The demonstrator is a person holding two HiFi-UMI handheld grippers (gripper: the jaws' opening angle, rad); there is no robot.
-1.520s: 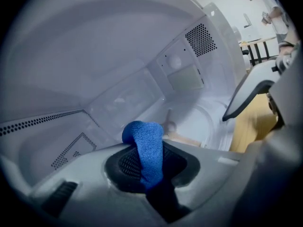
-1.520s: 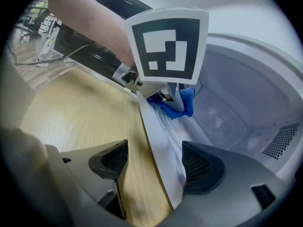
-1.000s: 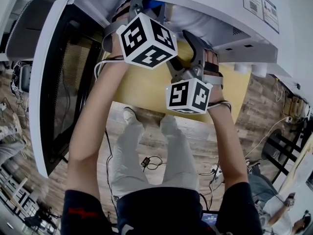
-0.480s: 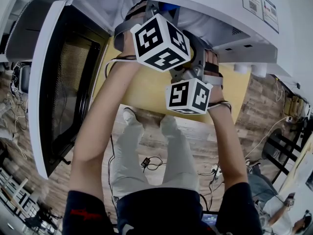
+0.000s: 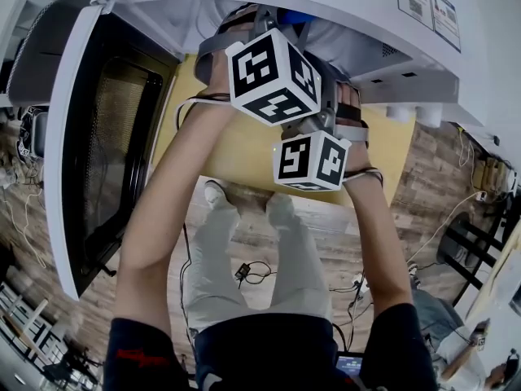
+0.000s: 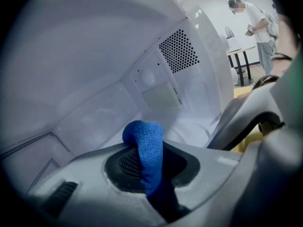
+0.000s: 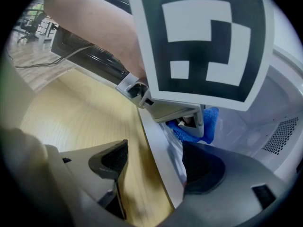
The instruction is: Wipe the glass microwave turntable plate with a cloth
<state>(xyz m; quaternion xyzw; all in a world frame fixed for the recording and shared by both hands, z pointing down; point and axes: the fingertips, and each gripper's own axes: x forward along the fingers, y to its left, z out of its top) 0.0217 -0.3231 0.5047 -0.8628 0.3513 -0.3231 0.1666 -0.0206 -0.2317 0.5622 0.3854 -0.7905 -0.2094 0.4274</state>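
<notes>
My left gripper point(image 6: 147, 167) is shut on a blue cloth point(image 6: 144, 150) and reaches into the white microwave cavity point(image 6: 94, 56); its marker cube point(image 5: 273, 76) shows at the oven's mouth in the head view. The right gripper point(image 7: 158, 162) stands open at the cavity's front. A whitish edge with a glassy strip point(image 7: 173, 143) beside it runs between its jaws, close to the right pad. I cannot tell if that strip is the glass plate's rim. The cloth point(image 7: 208, 122) hangs under the left gripper just ahead of it.
The microwave's door point(image 5: 98, 145) swings wide open to the left. The oven stands on a yellow wooden table point(image 5: 244, 149). A perforated vent point(image 6: 177, 51) sits on the cavity's back wall. A person point(image 6: 255, 22) stands far off in the room.
The left gripper has moved right and further into the microwave with the cloth. The right gripper has stayed almost still.
</notes>
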